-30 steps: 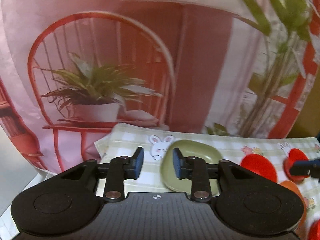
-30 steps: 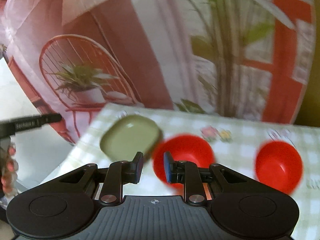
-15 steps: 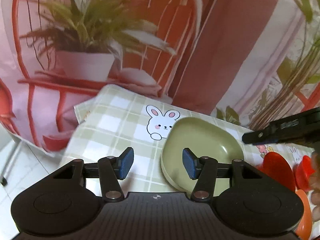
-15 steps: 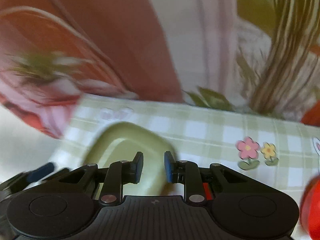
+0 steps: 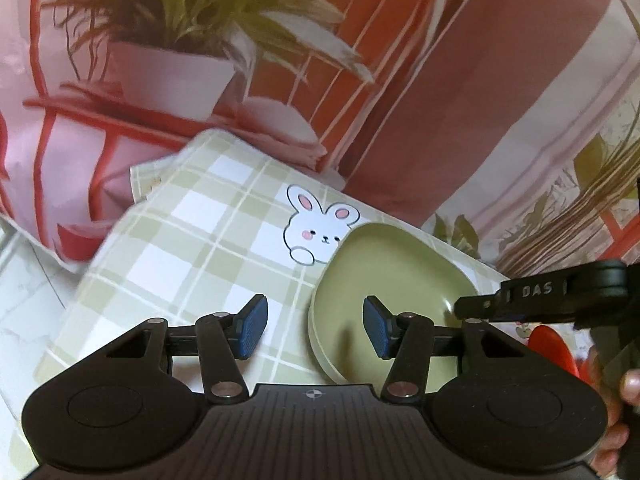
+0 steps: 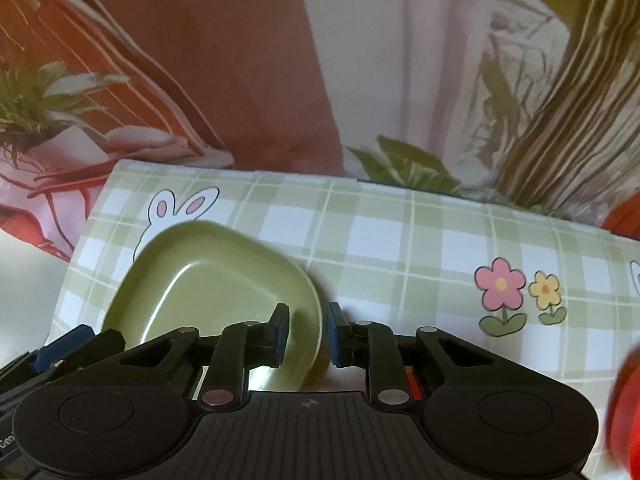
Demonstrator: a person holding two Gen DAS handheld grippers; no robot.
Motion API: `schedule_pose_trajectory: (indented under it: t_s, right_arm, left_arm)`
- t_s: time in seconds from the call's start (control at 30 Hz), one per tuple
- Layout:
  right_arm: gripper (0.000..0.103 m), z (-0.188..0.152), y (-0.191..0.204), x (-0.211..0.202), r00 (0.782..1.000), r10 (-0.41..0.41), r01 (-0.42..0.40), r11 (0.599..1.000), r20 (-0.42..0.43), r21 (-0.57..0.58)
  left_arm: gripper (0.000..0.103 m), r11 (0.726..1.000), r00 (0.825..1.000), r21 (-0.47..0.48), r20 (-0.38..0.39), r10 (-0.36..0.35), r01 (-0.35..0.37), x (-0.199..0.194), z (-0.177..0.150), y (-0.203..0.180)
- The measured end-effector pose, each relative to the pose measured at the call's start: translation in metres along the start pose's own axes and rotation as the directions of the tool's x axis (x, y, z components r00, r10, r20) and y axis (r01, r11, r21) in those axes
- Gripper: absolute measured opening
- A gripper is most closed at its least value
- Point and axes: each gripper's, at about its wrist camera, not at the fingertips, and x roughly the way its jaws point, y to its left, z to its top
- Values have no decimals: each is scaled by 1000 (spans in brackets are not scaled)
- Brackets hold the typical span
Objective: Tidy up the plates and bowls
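A green dish [image 6: 208, 280] with rounded corners lies near the table's [image 5: 192, 248] left end, half over a printed rabbit [image 5: 316, 226]. It looks rigid, light and glossy, likely slick; its raised rim is the natural hold. The right tongs [image 6: 306, 334] are closing astride that rim, the left tongs [image 5: 316, 326] narrowing astride the opposite edge, neither pressing.

— Was any writing legible?
— Yes. In the left wrist view, the white letters "DAS" stood on the black arm of the right gripper [image 5: 540, 300], which reached in from the right edge.
— Anything more?
— In the right wrist view, at the bottom left corner, white letters reading "Gen" sat on the left gripper [image 6: 8, 440], cut off by the frame edge. Nothing else could be read.
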Motion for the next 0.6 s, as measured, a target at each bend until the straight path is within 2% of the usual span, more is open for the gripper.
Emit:
schedule_pose_trajectory:
  t_s: [0.03, 0.07, 0.1, 0.13, 0.37, 0.53, 0.6]
  right_arm:
    - [14, -1, 1, 0, 1000, -5, 5, 1000, 3, 0]
    - [11, -2, 1, -1, 1000, -7, 7, 1000, 5, 0]
    - [5, -3, 1, -1, 1000, -5, 5, 1000, 3, 2]
    - [5, -4, 1, -3, 1000, 2, -2, 1000, -1, 7]
    - [3, -18, 5, -23, 999, 50, -50, 999, 13, 20]
    - [4, -36, 3, -50, 995, 91, -92, 995, 31, 36]
    - [4, -42, 1, -64, 994, 94, -95, 995, 50, 16]
  left_arm:
    - [50, 1000, 1000, -14, -1, -3, 3, 1, -1, 1]
    - [36, 1000, 1000, -22, 1, -2, 2, 2, -3, 3]
    - [17, 1000, 1000, -22, -3, 6, -6, 2, -5, 3]
    - [10, 1000, 1000, -17, -13, 18, -18, 3, -7, 3]
    - [9, 998, 998, 29, -9, 57, -56, -14, -13, 0]
    - [9, 993, 996, 78, 22, 82, -84, -44, -14, -15]
    - [9, 993, 997, 95, 33, 68, -71, -59, -16, -21]
